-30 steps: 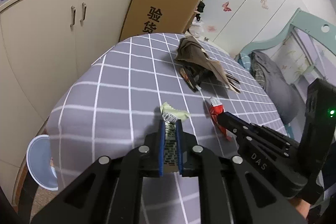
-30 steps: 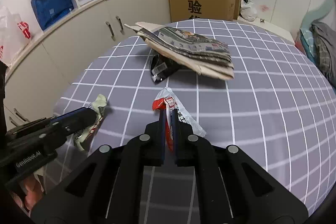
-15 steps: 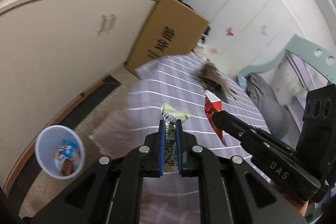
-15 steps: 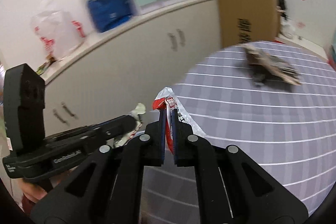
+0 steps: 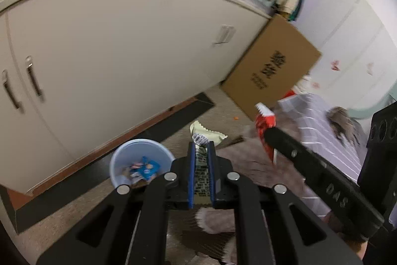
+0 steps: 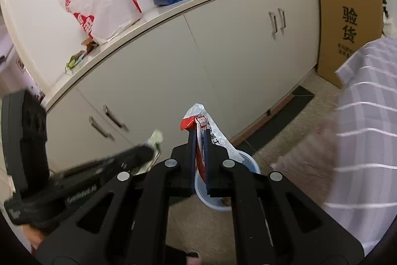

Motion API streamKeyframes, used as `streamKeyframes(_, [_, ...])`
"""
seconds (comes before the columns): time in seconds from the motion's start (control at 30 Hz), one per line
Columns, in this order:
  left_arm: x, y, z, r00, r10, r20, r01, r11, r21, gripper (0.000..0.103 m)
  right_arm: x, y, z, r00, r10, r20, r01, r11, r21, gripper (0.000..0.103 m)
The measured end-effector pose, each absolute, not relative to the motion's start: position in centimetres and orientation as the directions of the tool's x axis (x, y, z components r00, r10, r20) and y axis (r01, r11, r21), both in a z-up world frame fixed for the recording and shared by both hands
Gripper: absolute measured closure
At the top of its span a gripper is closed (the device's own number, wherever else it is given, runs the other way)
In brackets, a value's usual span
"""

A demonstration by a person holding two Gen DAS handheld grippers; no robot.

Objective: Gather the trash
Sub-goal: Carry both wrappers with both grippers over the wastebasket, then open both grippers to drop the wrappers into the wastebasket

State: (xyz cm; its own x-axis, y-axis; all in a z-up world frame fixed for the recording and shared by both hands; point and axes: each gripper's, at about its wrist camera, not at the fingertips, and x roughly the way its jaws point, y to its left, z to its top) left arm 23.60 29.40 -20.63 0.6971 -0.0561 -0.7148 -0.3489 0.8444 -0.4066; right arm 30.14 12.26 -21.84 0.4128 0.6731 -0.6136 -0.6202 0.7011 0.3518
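Both tongs swung off table [image 6: 367,116]; crumpled wrappers [image 5: 201,138] clamped above bin [image 5: 119,160].

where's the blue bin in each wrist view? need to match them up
Left wrist: bin on the floor, lower left of centre, left of the gripper's fingers.
Right wrist: bin low centre, mostly hidden behind the gripper's fingers and the red wrapper.
Shared landmark: cardboard box by the cabinets.

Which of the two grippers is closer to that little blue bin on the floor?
Right, it seems. The right gripper, holding a red wrapper, hangs directly over the blue bin. The left gripper, clamping a pale green wrapper, sits beside the bin's rim, not above it.
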Motion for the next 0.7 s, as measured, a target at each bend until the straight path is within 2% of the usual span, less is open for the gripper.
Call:
streamKeyframes(0.03, [23.7,30.1,-21.0,0.69,-0.042,-0.723,-0.366,0.841,-0.398,0.094,30.5,13.1,-22.5,0.406,0.678,-0.612,-0.62,0.697,0.361,0.096])
streamKeyframes(0.07, [23.7,30.9,-21.6,0.681,-0.03,-0.732,-0.384,0.836,-0.392,0.094,31.0,13.9,-23.2,0.396,0.677,-0.62,-0.616,0.697,0.368,0.09])
streamKeyframes(0.1, [23.8,31.5,-22.0,0.675,-0.028,-0.737,-0.393,0.832,-0.392,0.094,31.3,14.3,-23.6,0.385,0.675,-0.63,-0.613,0.697,0.372,0.07])
streamKeyframes(0.17, [24.1,32.5,-23.0,0.661,-0.027,-0.75,-0.413,0.822,-0.393,0.094,31.9,15.2,-24.8,0.389,0.664,-0.638,-0.6,0.709,0.372,0.038])
streamKeyframes(0.43, [25.3,33.3,-25.7,0.622,-0.03,-0.783,-0.441,0.812,-0.382,0.094,31.1,15.4,-25.5,0.476,0.557,-0.681,-0.6,0.772,0.211,0.038])
streamKeyframes(0.7, [26.8,31.8,-25.3,0.619,-0.021,-0.785,-0.419,0.837,-0.353,0.094,30.2,13.5,-23.7,0.595,0.511,-0.62,-0.576,0.81,0.114,0.035])
